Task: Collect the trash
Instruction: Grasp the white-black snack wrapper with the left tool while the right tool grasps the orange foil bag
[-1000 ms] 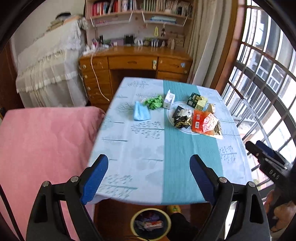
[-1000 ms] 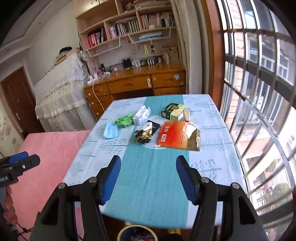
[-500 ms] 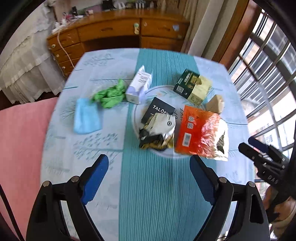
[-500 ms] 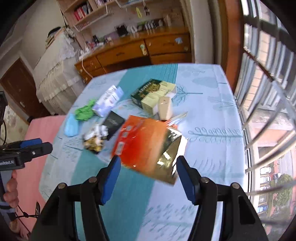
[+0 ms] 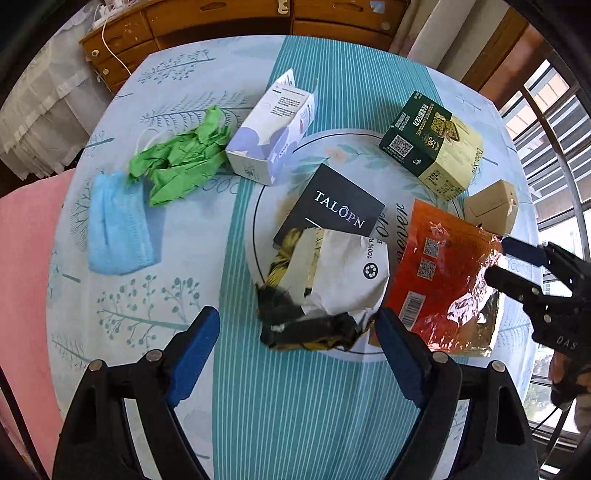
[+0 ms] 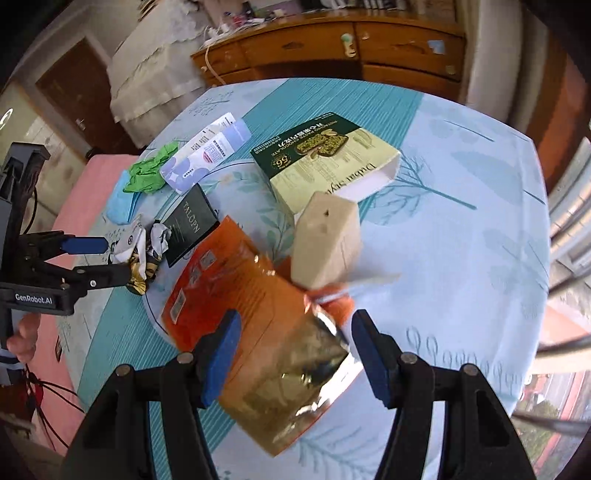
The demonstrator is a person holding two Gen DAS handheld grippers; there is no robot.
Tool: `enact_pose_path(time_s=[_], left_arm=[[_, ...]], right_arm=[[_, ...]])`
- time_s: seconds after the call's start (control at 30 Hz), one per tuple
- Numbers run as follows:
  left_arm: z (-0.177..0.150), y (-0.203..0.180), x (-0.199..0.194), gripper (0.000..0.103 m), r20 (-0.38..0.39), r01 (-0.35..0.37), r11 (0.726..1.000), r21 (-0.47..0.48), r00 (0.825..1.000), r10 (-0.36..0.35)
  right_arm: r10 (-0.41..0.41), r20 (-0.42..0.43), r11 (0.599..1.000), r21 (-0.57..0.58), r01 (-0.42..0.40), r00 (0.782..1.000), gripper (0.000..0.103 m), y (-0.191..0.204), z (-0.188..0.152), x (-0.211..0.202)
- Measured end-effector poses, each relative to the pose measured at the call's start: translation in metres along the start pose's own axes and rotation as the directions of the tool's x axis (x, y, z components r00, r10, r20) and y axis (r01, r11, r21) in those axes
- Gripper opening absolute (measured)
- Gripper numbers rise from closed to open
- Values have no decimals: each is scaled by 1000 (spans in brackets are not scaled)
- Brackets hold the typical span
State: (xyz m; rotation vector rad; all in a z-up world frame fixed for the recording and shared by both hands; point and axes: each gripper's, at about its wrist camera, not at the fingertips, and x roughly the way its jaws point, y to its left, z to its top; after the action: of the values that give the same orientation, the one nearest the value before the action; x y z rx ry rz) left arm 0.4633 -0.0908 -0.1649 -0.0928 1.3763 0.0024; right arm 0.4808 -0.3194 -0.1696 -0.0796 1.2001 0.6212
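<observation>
My left gripper (image 5: 297, 350) points down at a crumpled white, black and gold wrapper (image 5: 328, 288). Its jaws are closing, the wrapper's near end lies between the pads, and they do not touch it. My right gripper (image 6: 295, 350) stands open over an orange foil bag (image 6: 236, 295), pads either side of its gold end. A black card (image 5: 332, 210), a green and cream box (image 5: 432, 144), a small beige box (image 5: 491, 206), a white and lilac box (image 5: 273, 136), crumpled green paper (image 5: 181, 158) and a blue face mask (image 5: 118, 229) lie around. The right gripper (image 5: 506, 264) hovers at the orange bag's (image 5: 439, 273) right edge.
The trash lies on a table with a light blue and teal cloth (image 5: 280, 413). A pink cover (image 5: 22, 295) lies to its left, a wooden desk (image 5: 221, 18) behind it, and window bars (image 5: 554, 110) to the right. A hand (image 6: 26, 332) holds the left gripper (image 6: 110, 260).
Both grippers came forward and down over the table and tilted downward. The trash looms much larger; the bin under the near table edge has left view.
</observation>
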Motion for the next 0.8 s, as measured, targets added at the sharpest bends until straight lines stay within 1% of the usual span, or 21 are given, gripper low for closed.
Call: enact_pose_path(time_s=[0.1,0.17,0.23,0.27,0.3,0.33,0.37,0.4,0.43,0.5,0.53,0.63,0.73,0.8], left_arm=[[2,-4,7,85,-17,3,1000,9,1000,-3],[4,-4,12,85,-28,10,1000,7,1000,-9],[6,-7,16,85,-35,12,1000,10,999,-12],[7,-8,18,85,-39,12,1000,12,999,-12],[7,-10,20,84,-44,11,1000,15,999,-10],[8,-13,23,84,-48,9,1000,18,999,-8],[8,-14,25,83,-54,8,1000,22,998,-6],[7,-16,27,80,-60,7,1000,26,998,-6],[5,-17,29,78,-66,8,1000,28,998,-6],[4,-19,34,69,-84,12,1000,27,996,-10],[2,-20,36,67,-90,19,999,26,996,-16],[-5,-22,43,65,-101,19,999,31,995,-16],[-11,-31,45,63,-77,-8,998,66,997,13],[-14,-36,47,63,-68,-20,997,75,997,26]], right_arm=[[42,-42,999,-26,-43,998,62,-4,8,10],[52,-71,998,-40,-55,996,62,-4,10,16],[80,-76,995,-58,-84,994,62,-1,9,17],[93,-77,993,-63,-98,993,54,0,7,16],[111,-84,991,-66,-117,990,42,1,6,17],[132,-98,988,-65,-138,986,38,4,4,18],[145,-110,986,-65,-153,983,30,6,1,19],[157,-115,984,-66,-165,981,19,9,-1,20],[172,-119,981,-67,-181,978,15,11,-4,20],[189,-128,978,-65,-198,974,15,18,-9,19],[196,-131,976,-67,-206,972,15,21,-11,18],[229,-138,967,-85,-242,964,15,31,-17,15],[256,-148,959,-87,-270,955,16,37,-18,18],[252,-156,961,-75,-266,955,18,38,-17,24]])
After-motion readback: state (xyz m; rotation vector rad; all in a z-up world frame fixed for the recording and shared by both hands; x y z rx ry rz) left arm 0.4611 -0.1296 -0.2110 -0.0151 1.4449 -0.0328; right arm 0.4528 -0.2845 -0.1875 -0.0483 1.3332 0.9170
